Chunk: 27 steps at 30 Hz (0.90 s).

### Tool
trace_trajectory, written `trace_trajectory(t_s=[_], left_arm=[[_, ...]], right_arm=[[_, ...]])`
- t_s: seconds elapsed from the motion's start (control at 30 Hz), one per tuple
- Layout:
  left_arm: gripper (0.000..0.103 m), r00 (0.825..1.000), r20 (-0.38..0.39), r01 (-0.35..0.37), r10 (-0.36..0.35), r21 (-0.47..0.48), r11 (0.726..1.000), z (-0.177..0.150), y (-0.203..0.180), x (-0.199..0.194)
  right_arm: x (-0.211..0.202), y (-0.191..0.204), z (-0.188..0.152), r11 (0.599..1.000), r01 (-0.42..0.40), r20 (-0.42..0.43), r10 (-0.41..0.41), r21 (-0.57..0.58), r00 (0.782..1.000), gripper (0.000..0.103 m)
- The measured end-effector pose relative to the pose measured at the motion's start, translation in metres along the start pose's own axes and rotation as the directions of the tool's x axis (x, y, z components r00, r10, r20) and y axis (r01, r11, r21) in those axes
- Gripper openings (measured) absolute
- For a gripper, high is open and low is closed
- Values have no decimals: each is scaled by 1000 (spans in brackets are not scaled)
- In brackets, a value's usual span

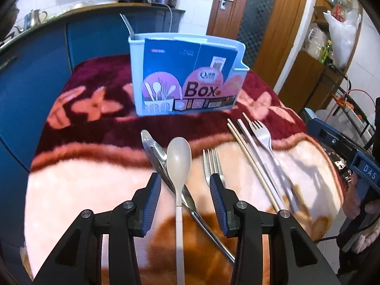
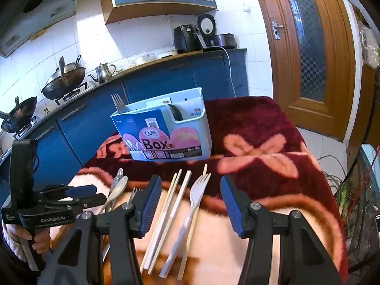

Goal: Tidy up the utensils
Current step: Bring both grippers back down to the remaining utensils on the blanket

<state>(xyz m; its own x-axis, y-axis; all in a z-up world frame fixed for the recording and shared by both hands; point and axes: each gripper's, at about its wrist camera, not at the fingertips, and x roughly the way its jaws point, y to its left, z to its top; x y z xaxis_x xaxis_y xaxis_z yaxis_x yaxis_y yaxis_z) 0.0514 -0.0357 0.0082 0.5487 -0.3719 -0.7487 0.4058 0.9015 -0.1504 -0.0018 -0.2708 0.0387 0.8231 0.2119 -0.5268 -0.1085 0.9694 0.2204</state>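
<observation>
A pale blue utensil box (image 1: pixel 187 76) stands on the blanket, with a fork (image 2: pixel 116 103) upright in it. My left gripper (image 1: pixel 185 182) is open, low over a beige plastic spoon (image 1: pixel 178 166) that lies between its fingers, across a metal spoon (image 1: pixel 154 152). A metal fork (image 1: pixel 212 163) lies by its right finger. My right gripper (image 2: pixel 190 190) is open over a white plastic fork (image 2: pixel 196 196), white chopsticks (image 2: pixel 177 201) and wooden chopsticks (image 2: pixel 163 211). These also lie at the right in the left wrist view (image 1: pixel 266 147).
The utensils rest on a red, pink and brown floral blanket (image 2: pixel 261 156). Blue kitchen cabinets (image 2: pixel 166 76) with woks (image 2: pixel 64 80), a kettle and appliances stand behind. A wooden door (image 2: pixel 306 45) is at the right. The left gripper's body (image 2: pixel 42 209) shows at left.
</observation>
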Motion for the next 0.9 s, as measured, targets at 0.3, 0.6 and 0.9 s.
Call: trace_trajectory(t_s=[0.3, 0.6, 0.9], left_arm=[[44, 998, -6, -58, 58, 53, 997, 12, -15, 21], [28, 990, -34, -134, 135, 40, 990, 20, -11, 43], [27, 998, 43, -38, 41, -73, 997, 16, 11, 20]], right_arm=[[0, -5, -5, 1000, -4, -11, 4, 21, 1000, 55], [2, -11, -9, 999, -7, -25, 8, 37, 1000, 55], [8, -14, -10, 999, -16, -40, 18, 45, 999, 55]])
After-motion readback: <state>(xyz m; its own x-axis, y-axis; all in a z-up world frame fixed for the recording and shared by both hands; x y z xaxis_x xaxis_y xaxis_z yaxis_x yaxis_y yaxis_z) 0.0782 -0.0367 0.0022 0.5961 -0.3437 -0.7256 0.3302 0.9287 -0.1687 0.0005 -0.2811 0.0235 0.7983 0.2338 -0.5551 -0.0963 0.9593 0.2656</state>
